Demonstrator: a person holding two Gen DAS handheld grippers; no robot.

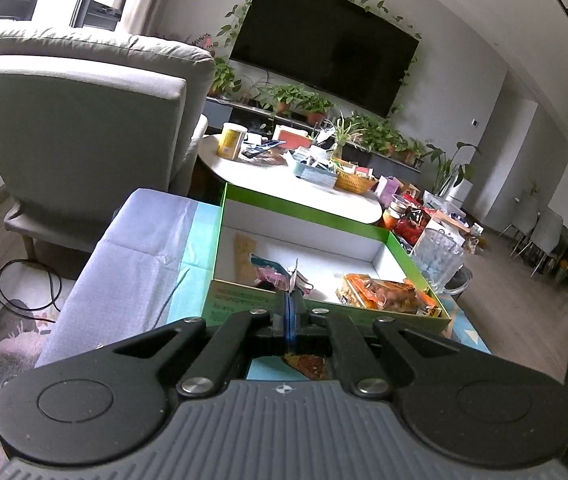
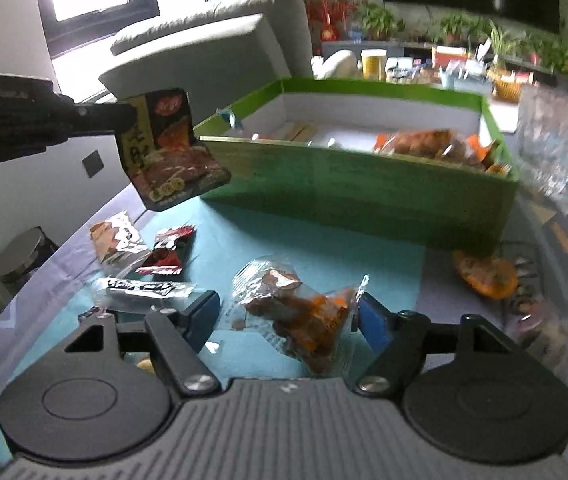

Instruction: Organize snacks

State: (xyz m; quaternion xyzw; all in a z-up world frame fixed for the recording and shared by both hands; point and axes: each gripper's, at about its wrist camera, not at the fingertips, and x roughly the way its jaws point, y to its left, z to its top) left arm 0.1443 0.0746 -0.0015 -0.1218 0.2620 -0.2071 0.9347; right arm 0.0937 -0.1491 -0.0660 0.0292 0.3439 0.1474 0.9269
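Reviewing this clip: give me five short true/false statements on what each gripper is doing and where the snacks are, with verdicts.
1. The left gripper is shut on a dark snack packet. True.
2. That dark snack packet already lies inside the green box. False: it hangs in the air, outside the box's near corner.
3. The right gripper is open, with a clear orange snack bag between its fingers. True.
4. The green box is empty. False: an orange snack pack and other items lie in it.
5. No snacks remain on the cloth. False: several small packets lie on it.
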